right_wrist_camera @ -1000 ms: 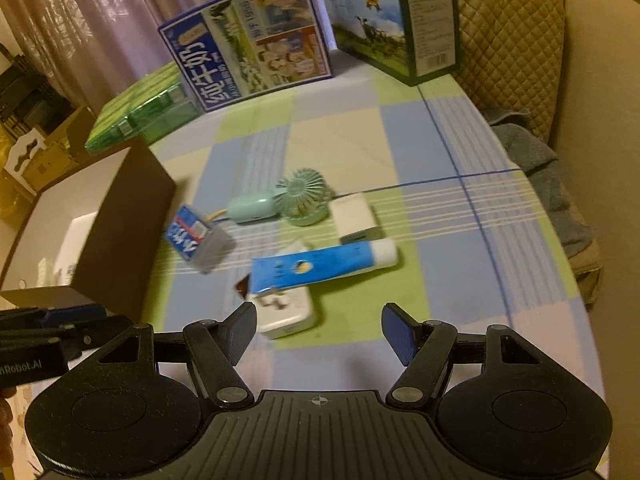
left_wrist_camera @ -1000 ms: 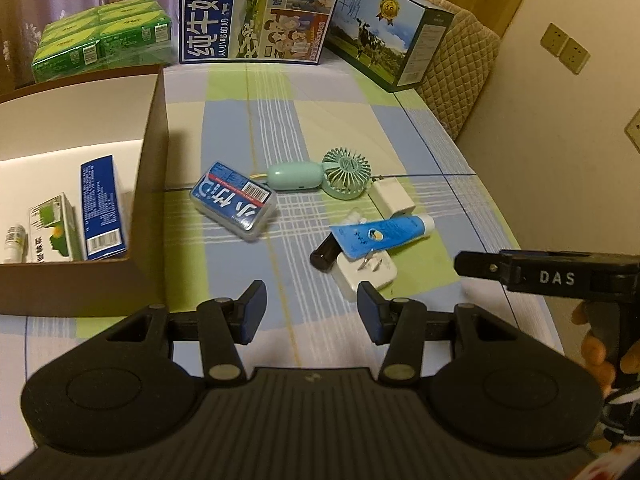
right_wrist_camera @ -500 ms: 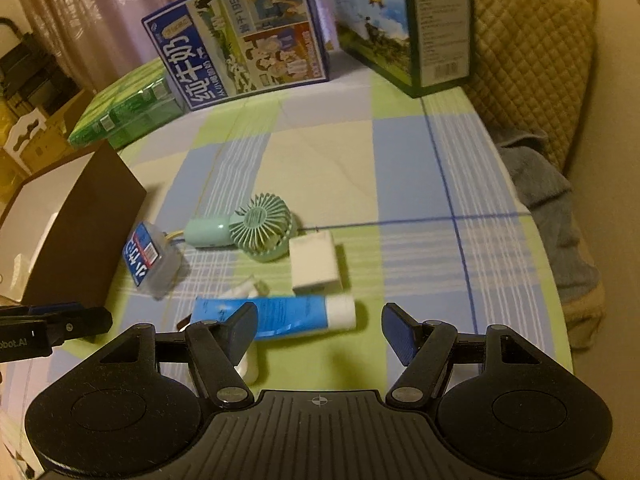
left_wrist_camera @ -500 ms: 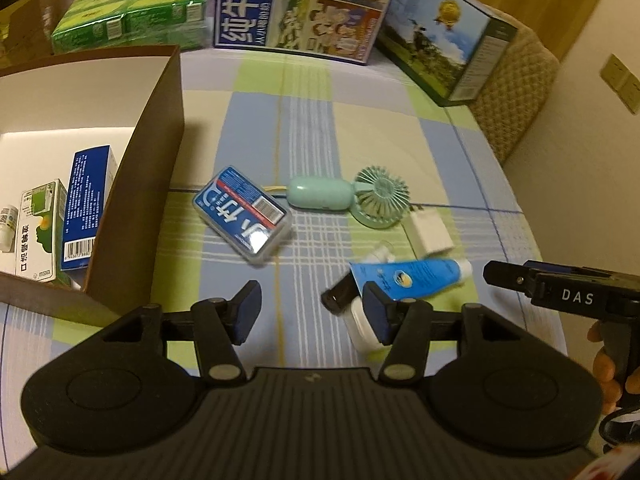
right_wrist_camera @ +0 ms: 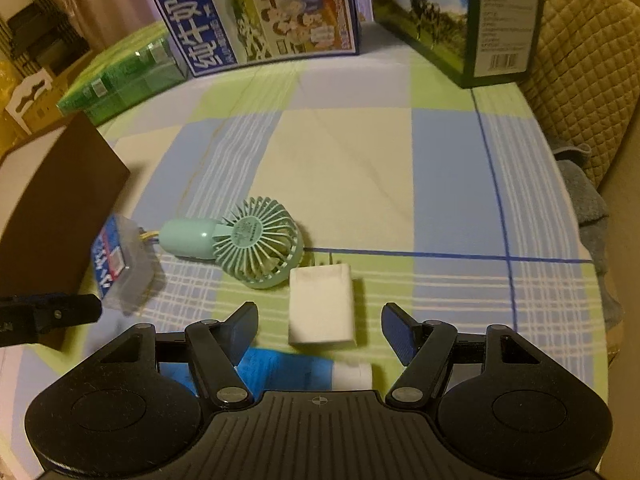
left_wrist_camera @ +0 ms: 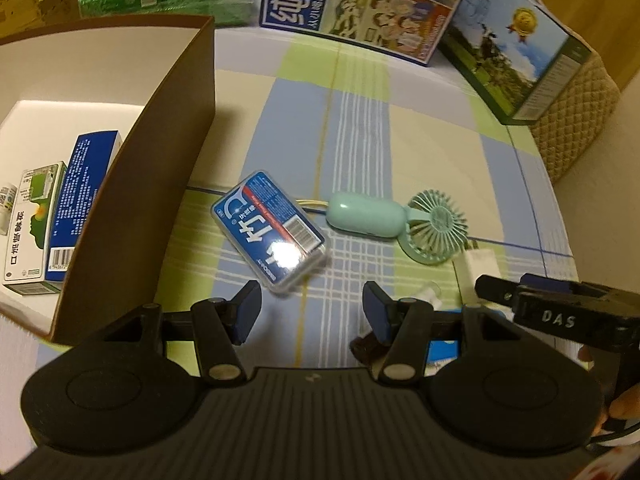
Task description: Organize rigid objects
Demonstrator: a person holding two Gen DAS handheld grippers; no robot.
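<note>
- Landmark: mint handheld fan [right_wrist_camera: 256, 252] lying flat on the checked cloth of the surface [right_wrist_camera: 440, 208].
- Fan long axis runs left–right in the right wrist view; handle end toward the brown cardboard box [left_wrist_camera: 176, 152], round grille head away from it. A yellowish cord loop shows at the handle end.
- Clear floss case with blue label [left_wrist_camera: 270, 232] lies just beside the fan's handle end, between fan and box. Its long axis is diagonal to the fan's; the nearer end points toward the left claw [left_wrist_camera: 310, 312].
- White charger block [right_wrist_camera: 322, 304] lies just beside the fan's head, on the near side; its prongs point away from the camera.
- Blue tube with white cap [right_wrist_camera: 304, 372] lies nearer than the charger, long axis roughly parallel to the fan's, cap end away from the box. It is partly hidden by the right claw [right_wrist_camera: 318, 334].
- Left claw: jaws apart, having just been opening; nothing between them, only cloth.
- Right claw: jaws apart, gripping nothing; the charger sits just beyond the gap.
- Inside the box, left of the fan: a blue carton [left_wrist_camera: 82, 204] and a green-and-white carton [left_wrist_camera: 30, 224] lie side by side.
- Milk cartons [right_wrist_camera: 260, 8] stand well behind the fan.
</note>
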